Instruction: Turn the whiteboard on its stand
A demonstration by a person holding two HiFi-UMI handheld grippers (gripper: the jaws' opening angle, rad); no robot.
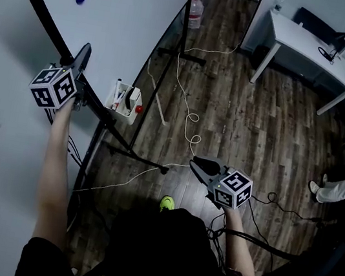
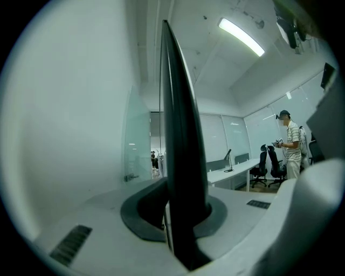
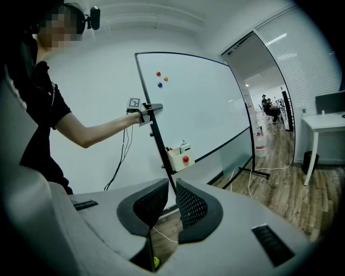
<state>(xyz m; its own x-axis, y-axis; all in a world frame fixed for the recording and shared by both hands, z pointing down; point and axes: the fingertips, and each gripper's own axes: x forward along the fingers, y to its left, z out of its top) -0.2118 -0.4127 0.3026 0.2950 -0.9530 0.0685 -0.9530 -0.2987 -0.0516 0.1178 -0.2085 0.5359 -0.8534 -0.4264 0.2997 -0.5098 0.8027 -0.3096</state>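
Whiteboard (image 1: pixel 127 15) stands at left on its stand. My L gripper (image 1: pixel 84 49) is clenched on its black edge (image 2: pixel 180 161). R gripper (image 1: pixel 195 164) is near me, jaws slightly apart, empty. I'd hold firm, pivot slowly, mind the floor cable (image 1: pixel 188 104).

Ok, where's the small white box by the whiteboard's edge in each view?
Head view: box left of centre, beside the whiteboard's black edge.
Left gripper view: not in it.
Right gripper view: box at centre, just right of that edge.
Shared landmark: the black edge, in all three views.
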